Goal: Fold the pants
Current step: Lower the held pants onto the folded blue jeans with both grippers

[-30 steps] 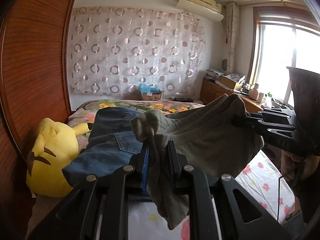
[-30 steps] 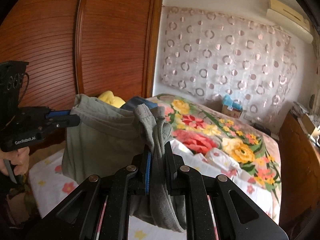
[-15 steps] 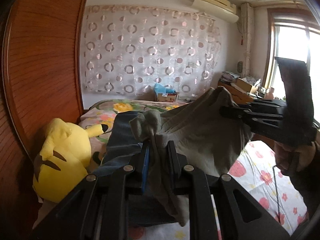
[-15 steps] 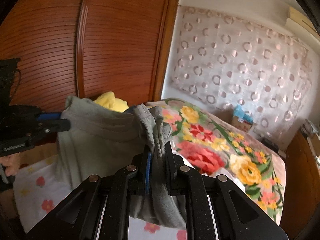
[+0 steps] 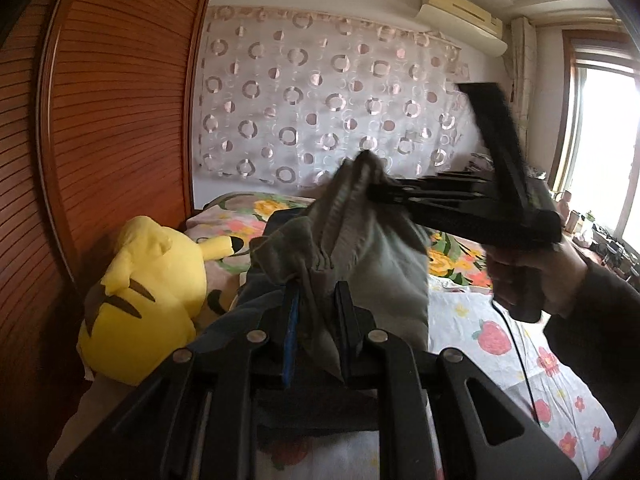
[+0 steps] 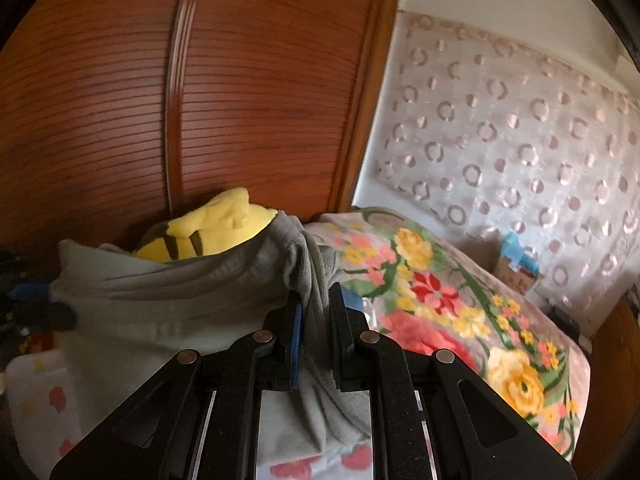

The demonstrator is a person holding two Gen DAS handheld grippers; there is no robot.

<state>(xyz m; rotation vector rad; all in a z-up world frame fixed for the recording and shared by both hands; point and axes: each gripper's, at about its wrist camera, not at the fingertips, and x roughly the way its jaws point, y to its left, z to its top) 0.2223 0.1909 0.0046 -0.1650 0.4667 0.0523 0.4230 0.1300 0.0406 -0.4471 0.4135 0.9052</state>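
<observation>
Left wrist view, centre of frame: one pair of grey-green soft cotton pants (image 5: 376,264), bunched and creased, held up off the bed between two tongs.

- Left gripper (image 5: 316,308), lower centre: clenched on a gathered fold of the pants; a tail of cloth hangs down between its fingers.
- Right gripper (image 5: 384,194), right of centre, blurred: pinching the upper edge of the same pants; a hand (image 5: 536,268) in a dark sleeve grips its handle, far right.
- Right wrist view: the right gripper (image 6: 316,308), lower centre, clamped on a ribbed edge of the pants (image 6: 168,300), which spread away to the left of frame.

Other items, counted:
- One yellow plush toy with brown stripes (image 5: 148,300), lower left.
- One dark blue denim garment (image 5: 248,312) behind the pants.
- One bed with floral quilt (image 6: 460,312).
- One white fruit-print sheet (image 5: 500,344).
- One ribbed red-brown wooden wardrobe (image 6: 200,100).
- One ring-patterned sheer curtain (image 5: 320,100).
- One wall air conditioner (image 5: 460,12), upper right.

Writing: none readable.
</observation>
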